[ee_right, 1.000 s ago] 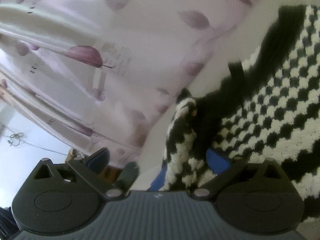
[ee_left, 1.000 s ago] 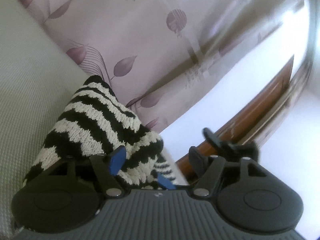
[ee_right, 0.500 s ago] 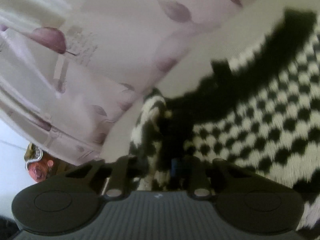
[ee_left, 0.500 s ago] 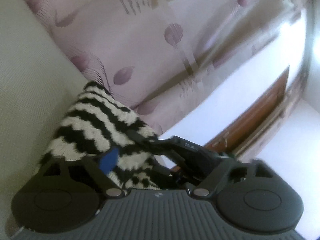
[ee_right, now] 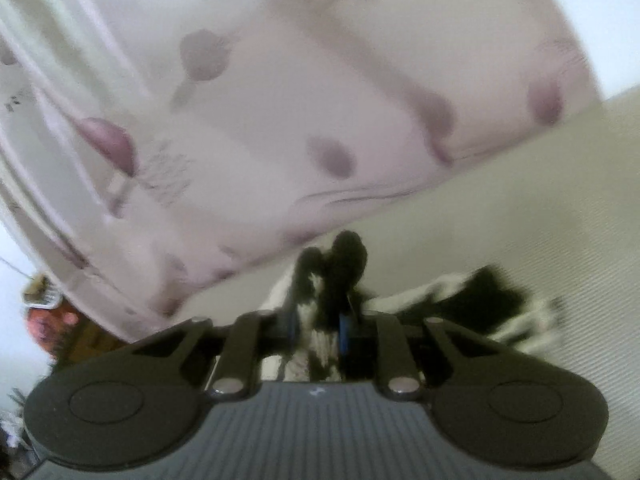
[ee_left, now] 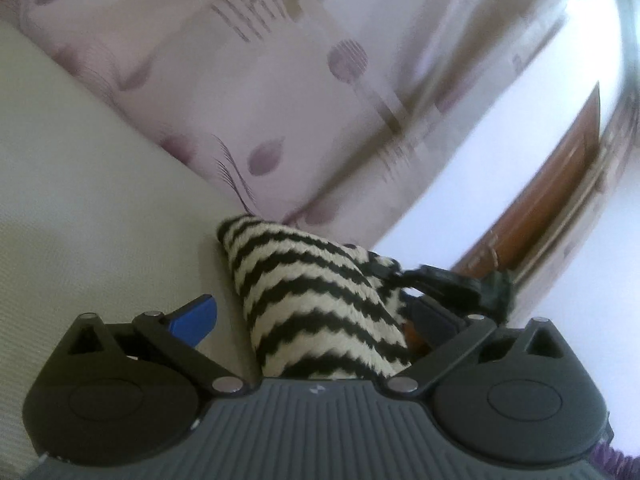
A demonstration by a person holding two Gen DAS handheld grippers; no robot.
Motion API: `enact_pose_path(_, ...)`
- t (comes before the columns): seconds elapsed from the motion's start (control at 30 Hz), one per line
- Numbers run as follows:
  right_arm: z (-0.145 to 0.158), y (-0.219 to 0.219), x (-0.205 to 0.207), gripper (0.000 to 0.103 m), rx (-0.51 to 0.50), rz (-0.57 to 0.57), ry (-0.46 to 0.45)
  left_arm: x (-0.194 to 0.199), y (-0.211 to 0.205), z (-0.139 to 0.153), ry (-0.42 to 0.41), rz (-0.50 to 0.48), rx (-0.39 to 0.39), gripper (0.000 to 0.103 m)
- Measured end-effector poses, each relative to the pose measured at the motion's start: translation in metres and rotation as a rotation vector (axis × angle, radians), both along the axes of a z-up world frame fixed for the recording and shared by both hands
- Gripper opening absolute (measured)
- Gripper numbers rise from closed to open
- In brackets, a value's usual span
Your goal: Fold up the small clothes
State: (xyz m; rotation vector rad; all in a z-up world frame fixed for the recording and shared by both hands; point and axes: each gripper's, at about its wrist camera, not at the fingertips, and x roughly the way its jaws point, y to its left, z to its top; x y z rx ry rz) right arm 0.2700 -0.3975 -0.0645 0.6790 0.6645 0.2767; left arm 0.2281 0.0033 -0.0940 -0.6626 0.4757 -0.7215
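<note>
Right now my right gripper is clamped on the knit while my left gripper gapes around its bunched end above the bed, so I should lift evenly, keeping edges aligned.

Each wrist camera sits low behind its own tool, very near the striped knit, facing the far floral curtain; both views share knit, curtain and pale bed surface
</note>
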Motion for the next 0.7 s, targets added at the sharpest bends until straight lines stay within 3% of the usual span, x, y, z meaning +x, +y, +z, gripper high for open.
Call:
enact_pose_path(0.23, -0.034, -0.039, 0.009, 0.018, -0.13, -0.02, 0.066, 0.002, -0.061, 0.008, -0.082, -0.081, 0.164, 0.102)
enact_pose_path(0.37, -0.037, -0.046, 0.008, 0.018, -0.16, -0.01, 0.044, 0.005, -0.086, 0.011, -0.139, -0.105, 0.21, 0.102)
enact_pose_path(0.5, -0.031, -0.037, 0.018, 0.018, -0.301, 0.037, 0.017, 0.007, -0.108, 0.007, -0.201, -0.125, 0.267, 0.102)
enact_pose_path(0.6, -0.044, -0.028, 0.026, 0.022, -0.393, 0.072, 0.062, 0.011, -0.12, -0.002, -0.176, -0.156, 0.287, 0.1)
enact_pose_path(0.63, -0.049, -0.029, 0.024, 0.024, -0.396, 0.058, 0.066, 0.013, -0.124, -0.004, -0.169, -0.162, 0.288, 0.1)
enact_pose_path(0.7, -0.05, -0.049, 0.013, 0.035, -0.266, -0.021, 0.059, 0.013, -0.128, -0.008, -0.172, -0.163, 0.301, 0.1)
